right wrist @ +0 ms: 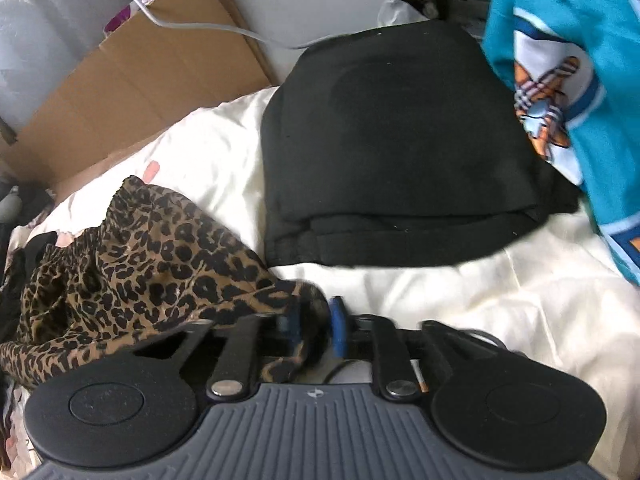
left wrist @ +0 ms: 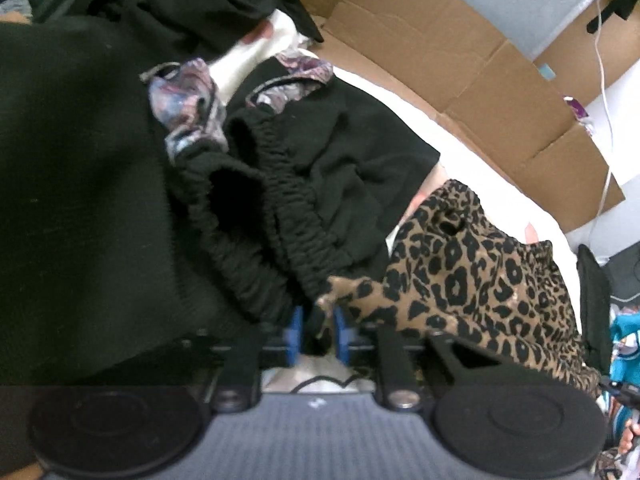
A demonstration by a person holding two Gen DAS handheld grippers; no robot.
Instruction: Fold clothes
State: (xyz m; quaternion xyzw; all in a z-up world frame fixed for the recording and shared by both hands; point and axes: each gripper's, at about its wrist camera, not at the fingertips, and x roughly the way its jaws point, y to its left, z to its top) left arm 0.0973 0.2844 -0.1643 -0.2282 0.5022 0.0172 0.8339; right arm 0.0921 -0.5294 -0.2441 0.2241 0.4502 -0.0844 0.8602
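Note:
A leopard-print garment [left wrist: 480, 280] lies crumpled on a white bed sheet [right wrist: 500, 300]. One corner of it reaches between the blue pads of my left gripper [left wrist: 318, 334], whose jaws stand apart and do not squeeze the cloth. The right wrist view shows the same leopard-print garment [right wrist: 160, 256] spreading to the left. Another edge of it lies blurred between the parted pads of my right gripper [right wrist: 314, 326]. A folded black garment [right wrist: 396, 160] rests flat on the sheet just beyond the right gripper.
Black shorts with an elastic waist [left wrist: 280, 208] and paisley cloth [left wrist: 188, 108] lie heaped left of the leopard piece, beside a large black garment [left wrist: 72, 180]. A teal printed shirt [right wrist: 560, 40] hangs at the right. Flattened cardboard [right wrist: 140, 72] and a white cable [right wrist: 200, 26] border the bed.

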